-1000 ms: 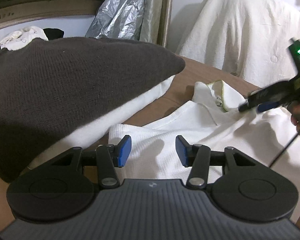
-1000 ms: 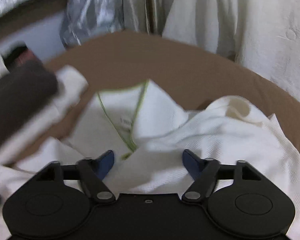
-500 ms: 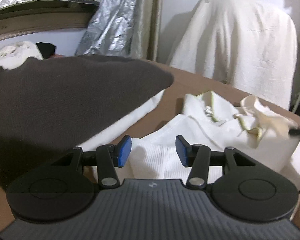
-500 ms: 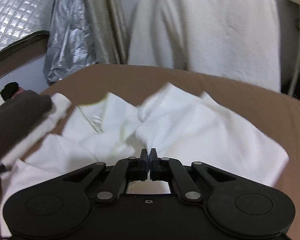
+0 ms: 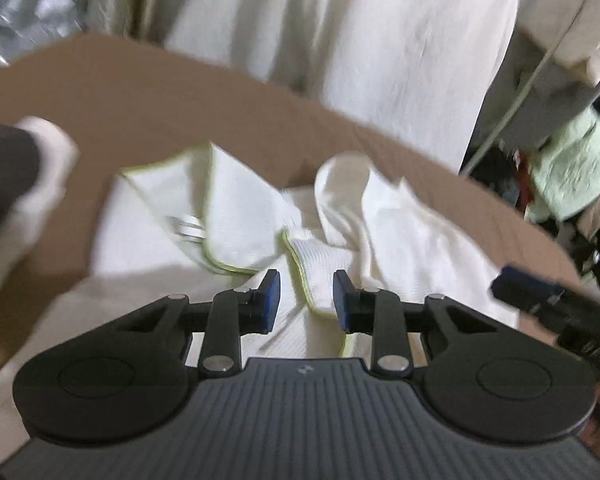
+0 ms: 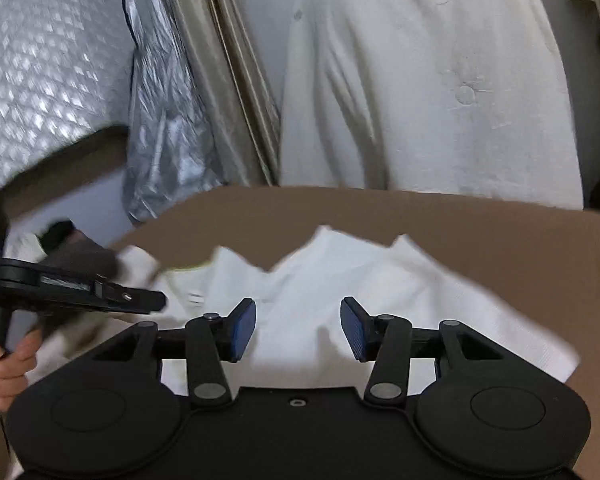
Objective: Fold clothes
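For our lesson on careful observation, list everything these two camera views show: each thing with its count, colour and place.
white shirt: one, white with yellow-green trim, crumpled on the brown surface
brown surface: one, under the shirt
dark garment: one, dark brown, far left
cream cover: one, draped behind
silver quilted sheet: one, back left
left hand-held gripper: open over the shirt
right hand-held gripper: open over the shirt
hand: one, holding the left gripper's handle
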A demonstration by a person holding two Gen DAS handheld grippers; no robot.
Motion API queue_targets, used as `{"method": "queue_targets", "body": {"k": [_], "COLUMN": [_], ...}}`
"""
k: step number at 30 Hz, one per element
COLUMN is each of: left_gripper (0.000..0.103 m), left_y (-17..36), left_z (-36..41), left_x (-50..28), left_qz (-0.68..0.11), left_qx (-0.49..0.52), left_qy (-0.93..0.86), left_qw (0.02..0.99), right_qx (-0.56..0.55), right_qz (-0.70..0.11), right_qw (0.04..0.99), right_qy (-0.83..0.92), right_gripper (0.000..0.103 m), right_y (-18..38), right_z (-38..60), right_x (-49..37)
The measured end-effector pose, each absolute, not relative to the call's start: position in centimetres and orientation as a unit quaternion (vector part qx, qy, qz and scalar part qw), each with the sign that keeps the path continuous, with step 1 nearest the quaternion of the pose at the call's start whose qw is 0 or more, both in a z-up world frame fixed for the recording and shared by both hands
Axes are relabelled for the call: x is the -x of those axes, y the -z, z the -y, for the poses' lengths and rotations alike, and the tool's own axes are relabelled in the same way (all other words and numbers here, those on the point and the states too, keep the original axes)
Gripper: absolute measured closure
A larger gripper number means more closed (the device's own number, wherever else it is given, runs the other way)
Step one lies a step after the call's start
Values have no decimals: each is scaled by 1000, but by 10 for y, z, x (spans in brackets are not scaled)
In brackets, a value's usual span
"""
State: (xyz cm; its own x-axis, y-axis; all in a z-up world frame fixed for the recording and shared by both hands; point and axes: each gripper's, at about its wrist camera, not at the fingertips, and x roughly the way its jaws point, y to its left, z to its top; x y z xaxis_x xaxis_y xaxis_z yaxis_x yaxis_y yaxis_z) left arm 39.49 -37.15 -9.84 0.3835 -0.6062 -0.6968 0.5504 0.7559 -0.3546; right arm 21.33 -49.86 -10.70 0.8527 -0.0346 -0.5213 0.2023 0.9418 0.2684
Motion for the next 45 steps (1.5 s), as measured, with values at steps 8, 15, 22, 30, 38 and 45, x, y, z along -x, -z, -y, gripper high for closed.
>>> {"method": "queue_targets", "body": {"k": [8,15,22,30,38,45], "left_gripper": [50,98,99,99,98,99], "left_y": [149,151,123,93,95,82], "left_z": [402,404,394,383,355,322], "left_x": [-421,-416,-386,-362,-376,-369], "left_qz": [-461,-418,-353,-291,-292,-214], "left_qx": [56,22,12,-12,24,64], "left_qy": [336,356,362,342,325,290], "left_qw": [820,836,863,893,899,931], "right_qx": [-136,-134,-39,-32,-11,-8], "right_qz": [-339,-366,-442,-345,-290,-307], "right_qw": [928,921,881,910,922,921], "right_qy": [74,15,165,228,256,241], "right_gripper": [47,18,94,101,101,101], "right_y": [108,102,112,69,45,61], "right_z": [578,546,509,534,545,542], "right_x": [-290,-361,-415,-382,-376,-390]}}
